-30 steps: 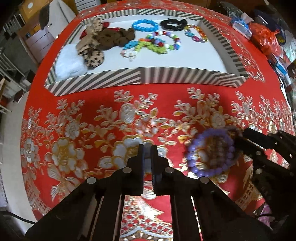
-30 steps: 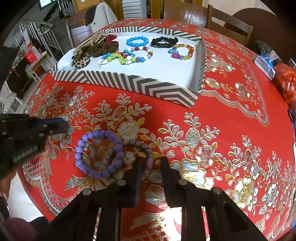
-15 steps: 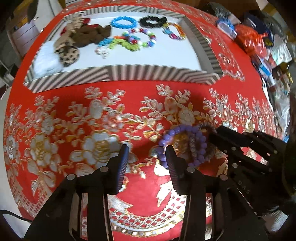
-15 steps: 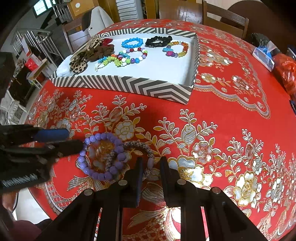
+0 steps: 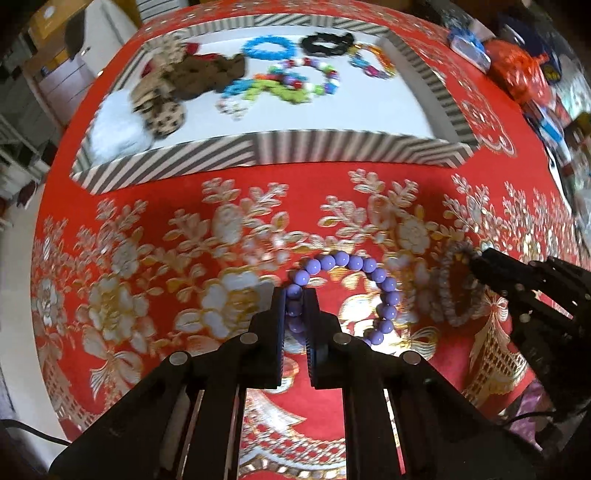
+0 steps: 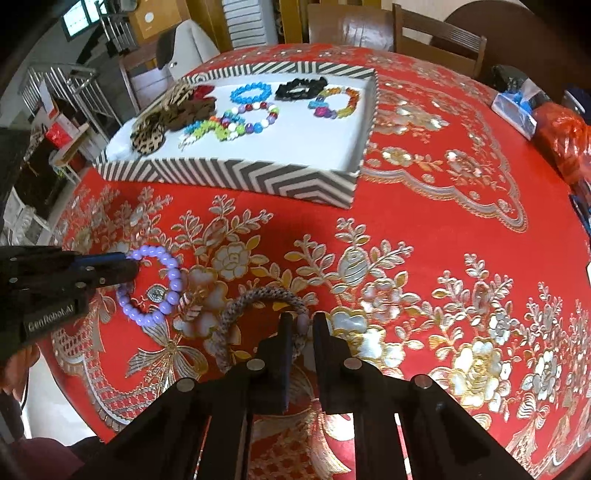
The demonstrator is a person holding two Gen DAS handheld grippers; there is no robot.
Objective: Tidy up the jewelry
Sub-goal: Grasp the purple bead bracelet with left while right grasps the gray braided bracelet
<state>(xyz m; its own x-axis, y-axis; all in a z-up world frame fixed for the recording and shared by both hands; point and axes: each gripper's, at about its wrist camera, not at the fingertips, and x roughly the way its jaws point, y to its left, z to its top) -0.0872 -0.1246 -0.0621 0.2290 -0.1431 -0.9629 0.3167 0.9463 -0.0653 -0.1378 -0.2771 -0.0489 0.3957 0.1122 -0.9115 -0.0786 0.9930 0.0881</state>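
A purple bead bracelet (image 5: 384, 284) (image 6: 173, 275) lies on the red flowered tablecloth. My left gripper (image 5: 295, 306) (image 6: 129, 264) points steeply down, its jaws closing tight on the bracelet's left beads. To its right lies a grey-and-pink braided bracelet (image 6: 255, 295) (image 5: 448, 295), apart from the purple one. My right gripper (image 6: 300, 325) (image 5: 476, 258) is closing on its right side, the cord pinched between the pads. Further back stands a chevron-striped tray (image 5: 258, 155) (image 6: 240, 173) with several bead bracelets and hair ties on its white floor.
A blue tissue pack (image 6: 513, 110) and an orange bag (image 6: 565, 133) sit at the table's right edge. Wooden chairs (image 6: 436, 33) stand behind the table. The table's near edge curves just below both grippers. Bare cloth lies between the bracelets and the tray.
My left gripper opened, moved right over the purple bracelet and shut on its beads. The purple bracelet now lies apart from the braided one, on which the right jaws have narrowed.
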